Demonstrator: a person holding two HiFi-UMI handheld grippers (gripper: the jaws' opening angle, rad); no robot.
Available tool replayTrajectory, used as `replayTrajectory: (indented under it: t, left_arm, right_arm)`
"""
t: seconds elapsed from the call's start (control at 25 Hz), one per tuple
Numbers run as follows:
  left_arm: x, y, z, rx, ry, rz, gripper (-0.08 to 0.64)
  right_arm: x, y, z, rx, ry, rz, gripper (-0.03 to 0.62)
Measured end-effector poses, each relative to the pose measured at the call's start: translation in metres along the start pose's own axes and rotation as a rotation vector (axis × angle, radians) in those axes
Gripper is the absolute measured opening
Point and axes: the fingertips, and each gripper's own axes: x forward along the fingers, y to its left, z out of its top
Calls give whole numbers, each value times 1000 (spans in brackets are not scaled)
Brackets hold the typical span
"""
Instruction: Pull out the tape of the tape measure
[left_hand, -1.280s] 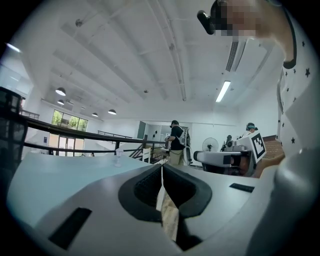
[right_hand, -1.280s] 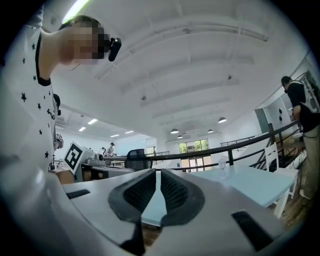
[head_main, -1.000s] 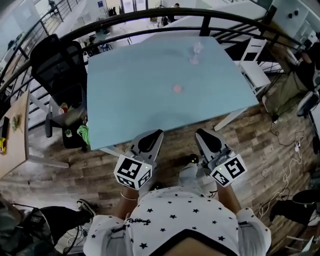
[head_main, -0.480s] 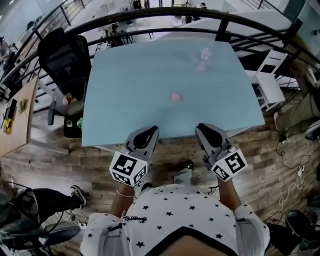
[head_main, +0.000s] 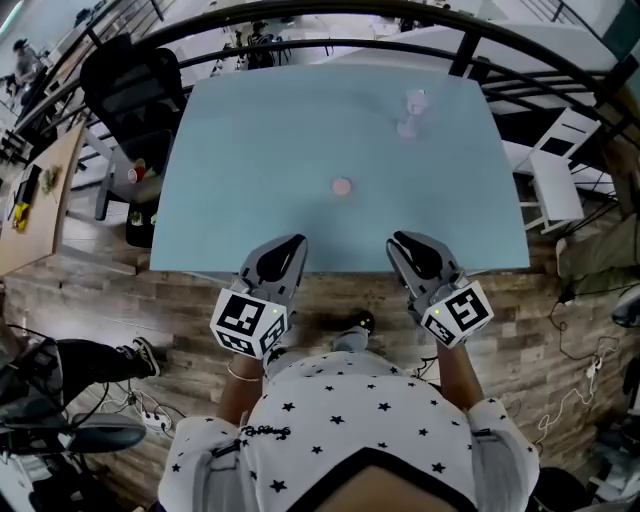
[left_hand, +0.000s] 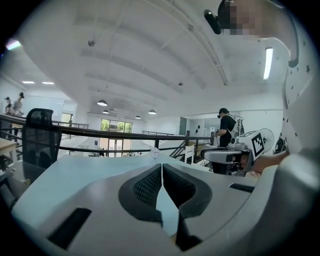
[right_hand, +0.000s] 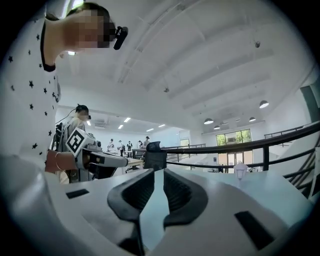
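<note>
Pale blue table (head_main: 250, 140) ahead of me, and both grippers have come forward: a second ago their tips hung at the table's near edge, over the wooden floor (head_main: 120, 300); now they reach just over that edge. My left gripper (head_main: 290, 243) has its jaws pressed together, pad on pad, with nothing between them, same as a moment back. My right gripper (head_main: 402, 243) had been shut tighter; its jaws are opening now, a narrow slit showing between the pads and nothing in it. The tape measure (head_main: 342, 187), a small pink round thing, lies near the middle of the table, well apart from both grippers and about midway between their lines; it hasn't shifted on the tabletop. A small clear object (head_main: 412, 103) stands toward the far right side, and a black chair (head_main: 130, 80) sits off the far left corner.
</note>
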Motion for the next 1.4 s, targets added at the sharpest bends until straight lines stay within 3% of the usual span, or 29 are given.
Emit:
replayTrajectory:
  t: [0.4, 0.68, 0.84, 1.08, 1.4]
  left_arm:
    - [17, 3, -12, -54, 25, 128, 32]
    - [4, 32, -26, -107, 38, 216, 33]
    - [19, 48, -30, -133, 44, 206, 33]
    - [50, 69, -18, -79, 58, 193, 34]
    - [63, 111, -23, -146, 72, 224, 34]
  right_arm:
    - [19, -35, -51, -43, 167, 132, 74]
    - [58, -41, -85, -57, 255, 212, 95]
    - [83, -47, -101, -72, 306, 233, 109]
    - [115, -70, -128, -67, 390, 241, 138]
    - [164, -97, -168, -107, 495, 232, 152]
